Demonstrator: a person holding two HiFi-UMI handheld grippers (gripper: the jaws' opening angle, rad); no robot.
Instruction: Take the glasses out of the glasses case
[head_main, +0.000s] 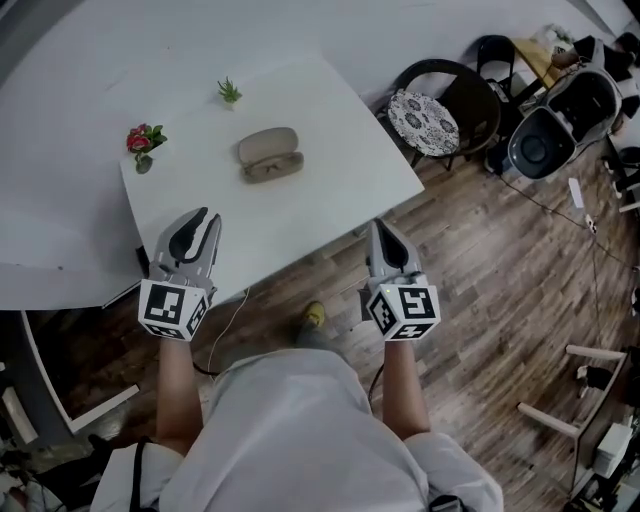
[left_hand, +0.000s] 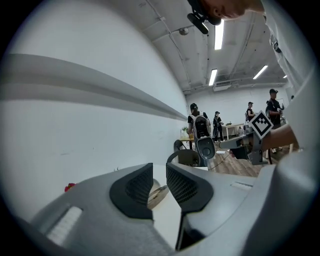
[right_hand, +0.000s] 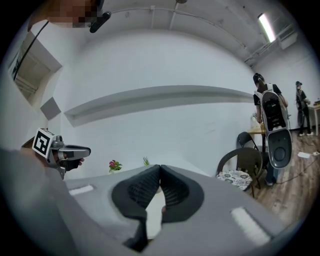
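A beige glasses case (head_main: 268, 147) lies on the white table (head_main: 340, 190), towards its far side. Its near half (head_main: 273, 169) is folded open towards me, and what looks like glasses rests in it. My left gripper (head_main: 205, 220) hovers over the table's near left edge, its jaws a narrow gap apart and empty. In the left gripper view the case (left_hand: 159, 195) shows through that gap between the left gripper's (left_hand: 159, 172) fingers. My right gripper (head_main: 385, 228) is at the near right edge, shut on nothing, with its tips (right_hand: 160, 170) touching.
A small pink flower (head_main: 143, 140) and a tiny green plant (head_main: 230, 92) stand at the table's far left. A black chair with a patterned cushion (head_main: 428, 120) is to the right of the table. A cable runs over the wooden floor (head_main: 500, 280). People stand far off in the room.
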